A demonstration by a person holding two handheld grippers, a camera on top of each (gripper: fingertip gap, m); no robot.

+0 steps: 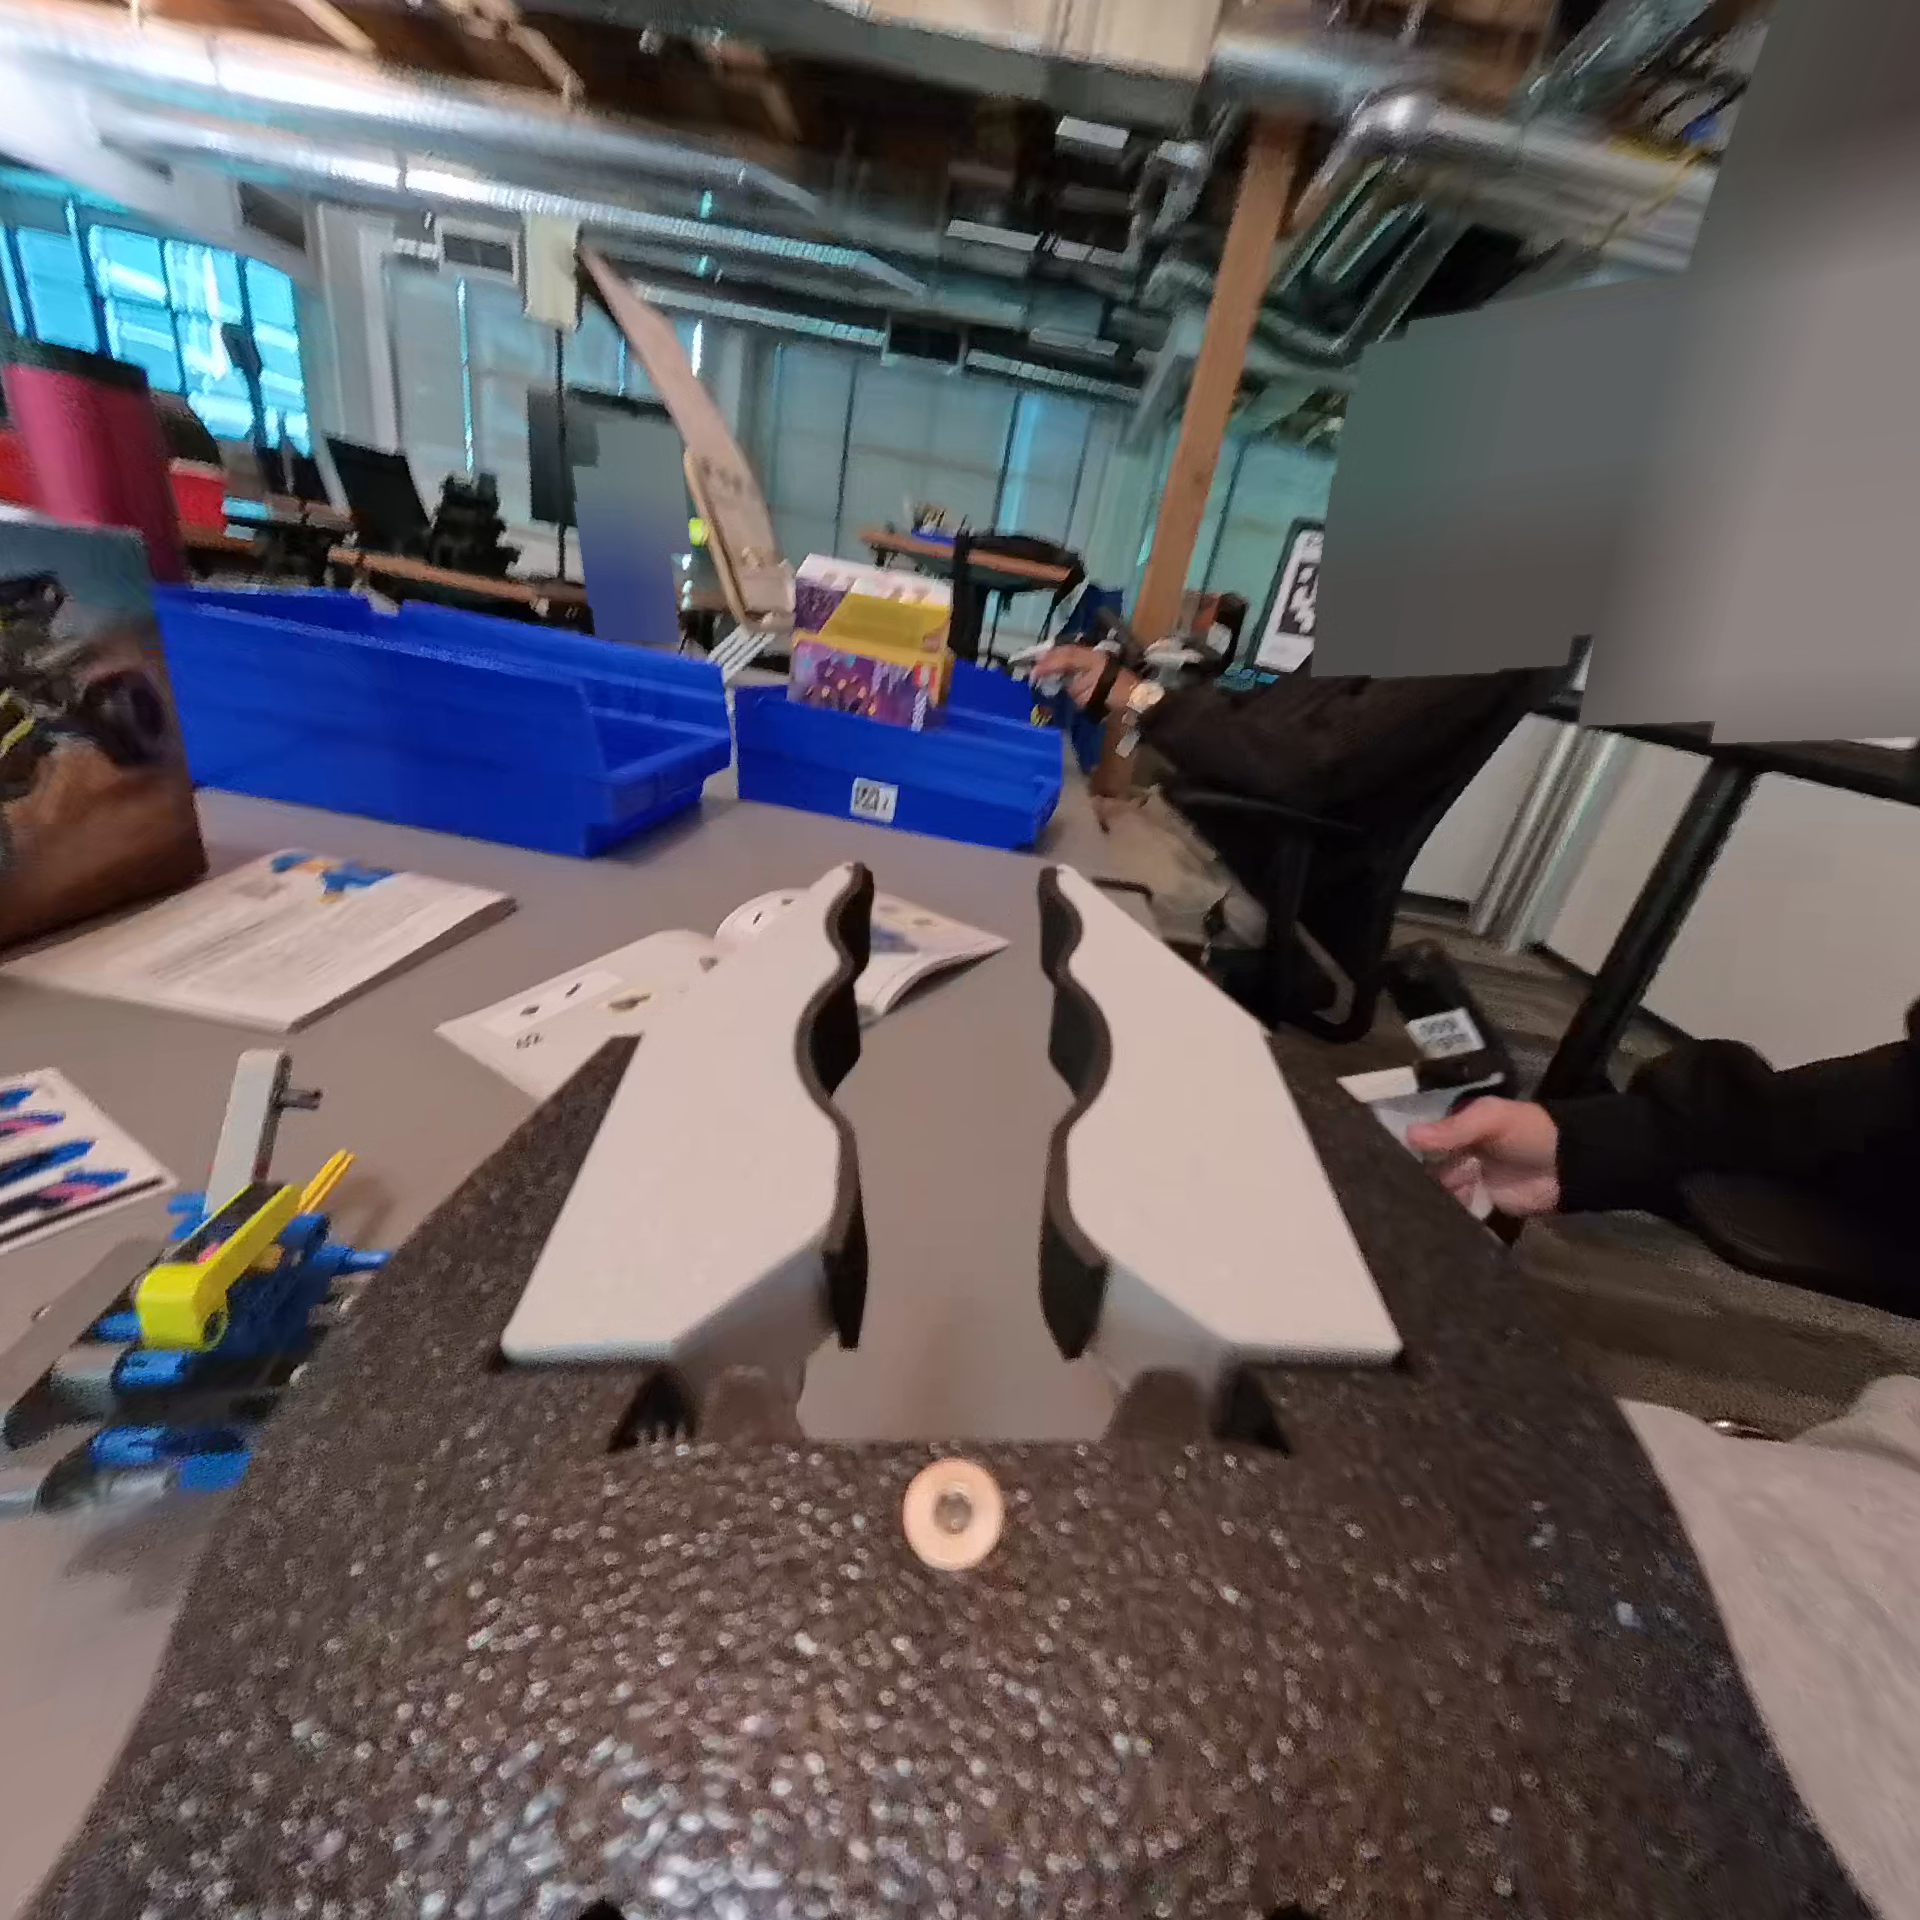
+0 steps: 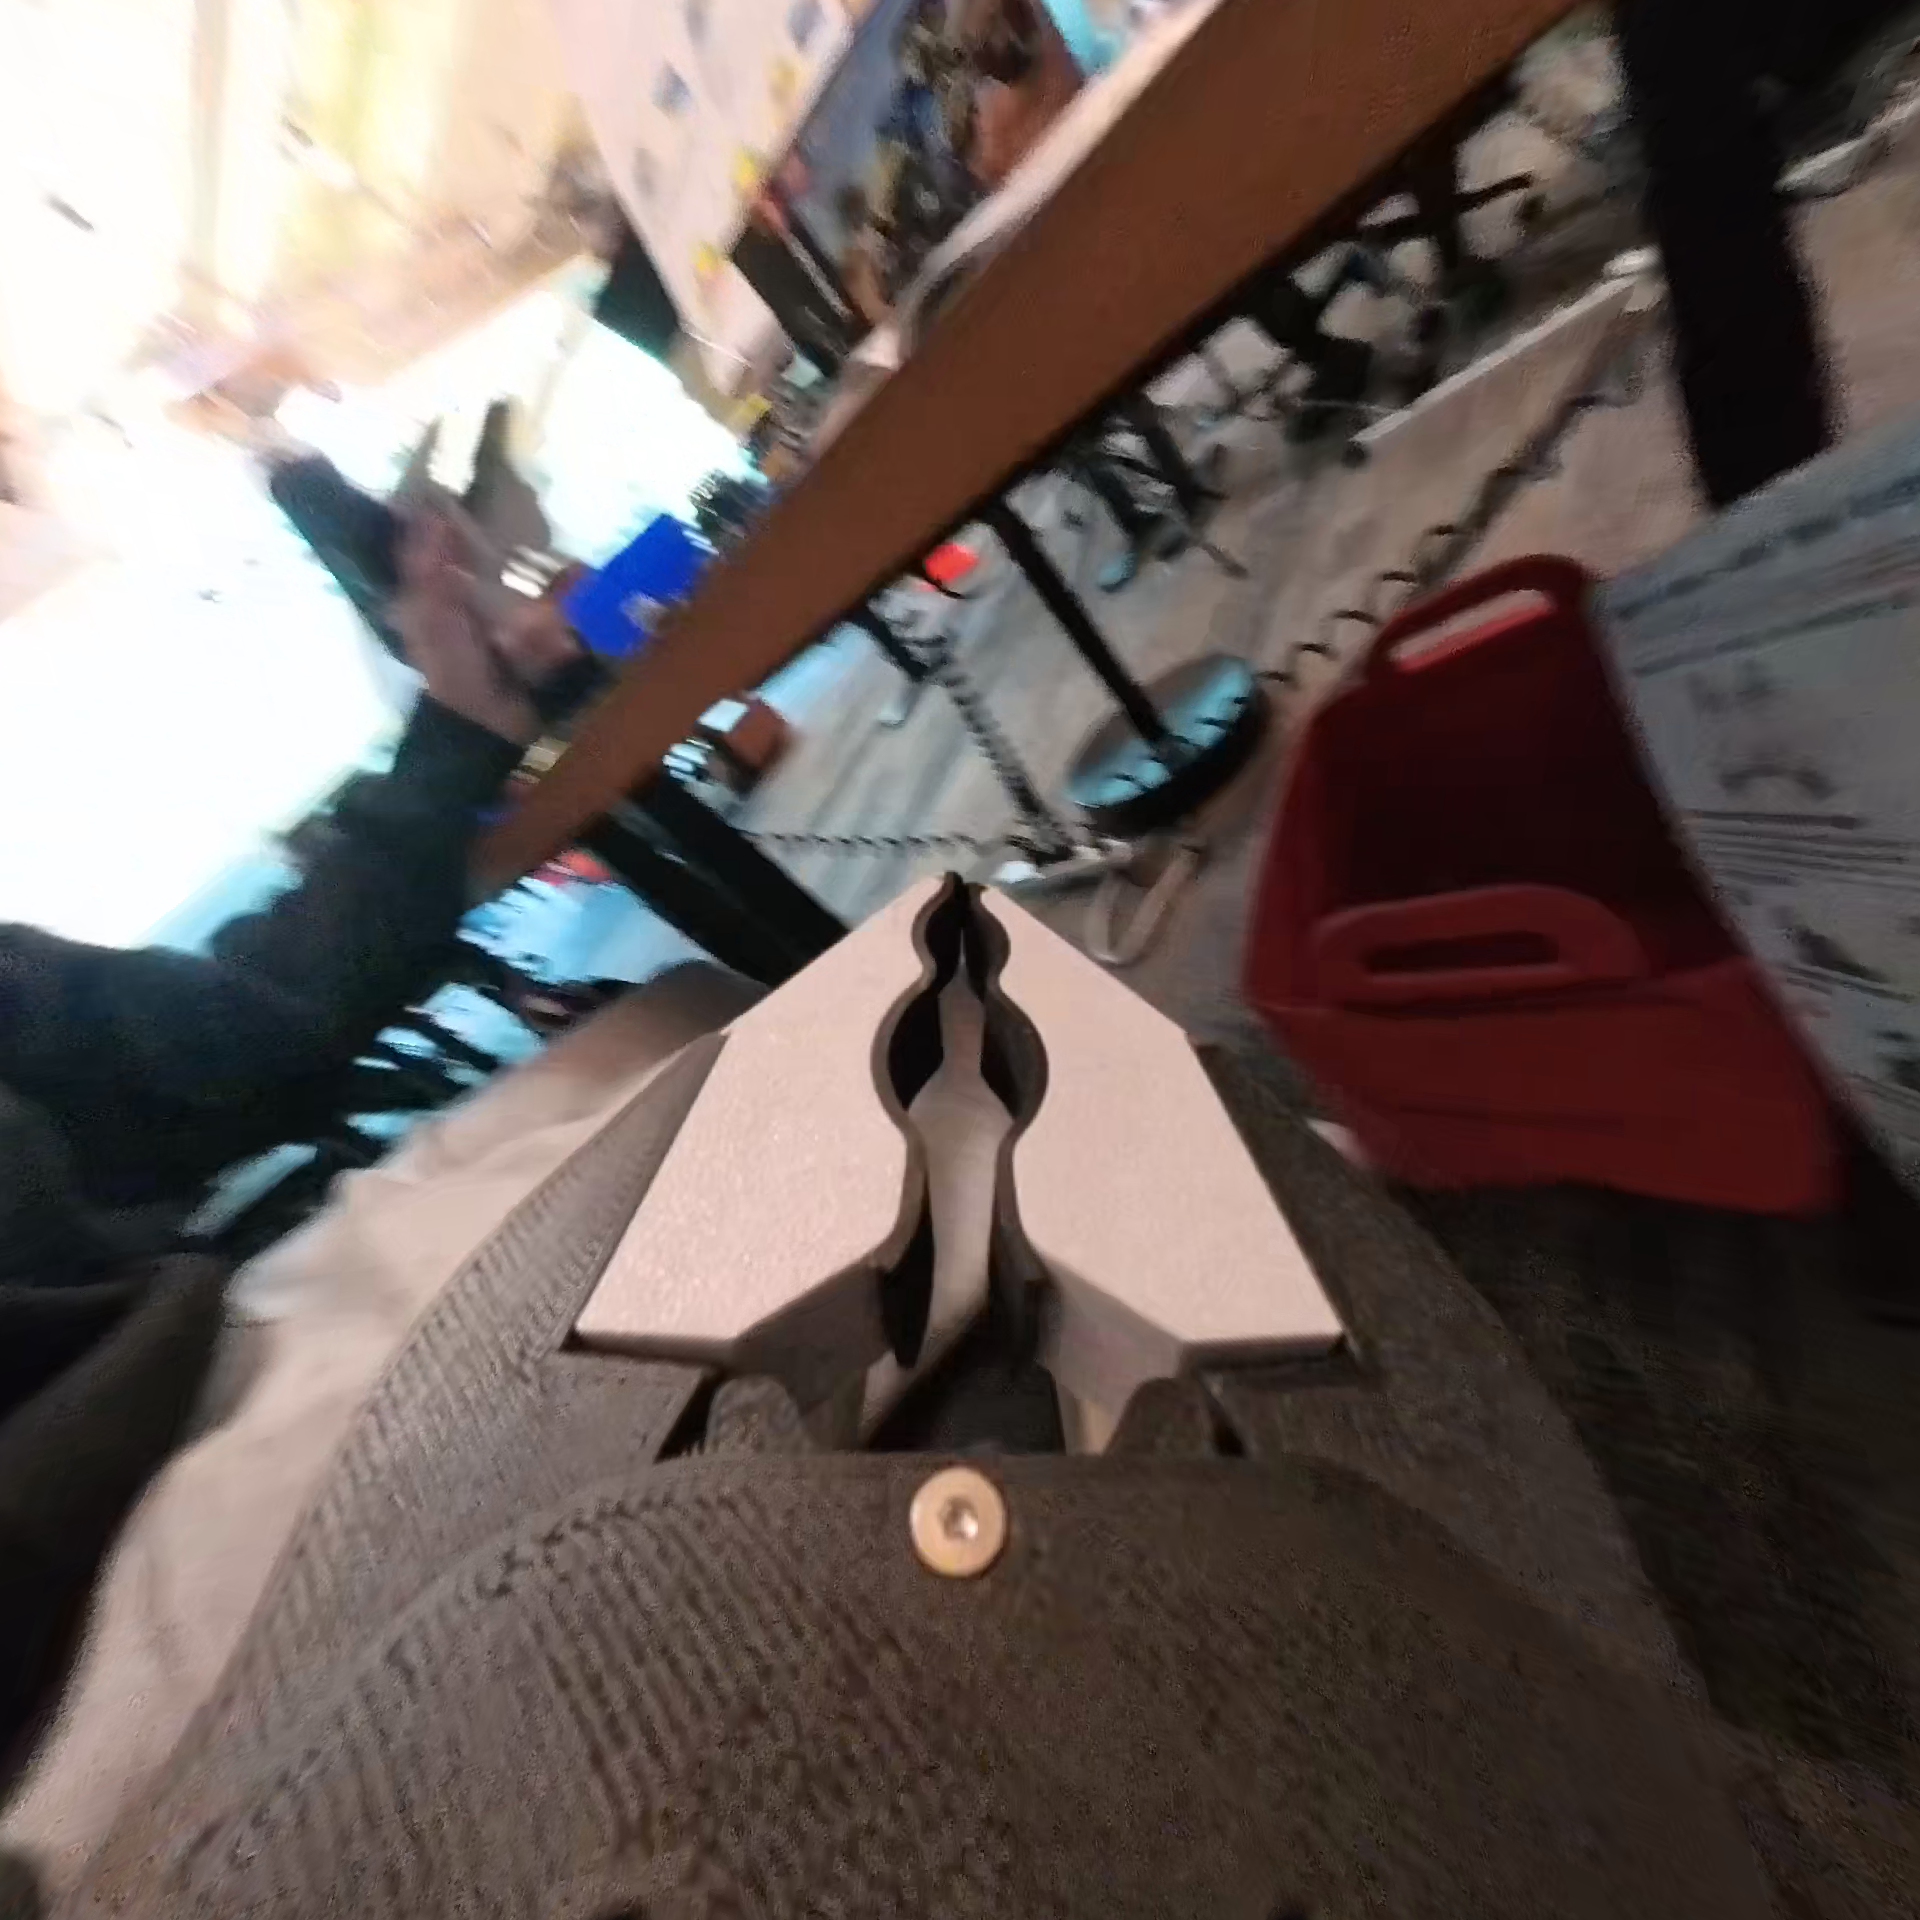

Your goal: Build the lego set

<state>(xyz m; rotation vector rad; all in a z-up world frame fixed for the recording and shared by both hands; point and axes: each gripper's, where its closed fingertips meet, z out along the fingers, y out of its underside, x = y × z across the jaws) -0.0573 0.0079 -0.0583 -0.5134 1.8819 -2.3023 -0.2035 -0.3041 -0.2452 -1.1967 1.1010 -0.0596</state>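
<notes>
A partly built blue, black and yellow lego model (image 1: 197, 1320) stands on the grey table (image 1: 623, 831) at the lower left of the left wrist view, with a grey upright piece (image 1: 249, 1117) behind it. My left gripper (image 1: 951, 894) is open and empty, held over the table to the right of the model and apart from it. An open instruction booklet (image 1: 582, 1003) lies just beyond its left finger. In the blurred, tilted right wrist view my right gripper (image 2: 961, 899) is shut with nothing visible between its fingers. It is off the table, pointing under the table edge (image 2: 935, 364).
Two blue bins (image 1: 447, 717) stand at the back of the table, one holding lego boxes (image 1: 873, 655). A lego box (image 1: 83, 748), another booklet (image 1: 281, 935) and a sticker sheet (image 1: 62, 1153) lie at the left. A person's hand (image 1: 1486, 1153) is at the right. A red bin (image 2: 1538, 914) is on the floor.
</notes>
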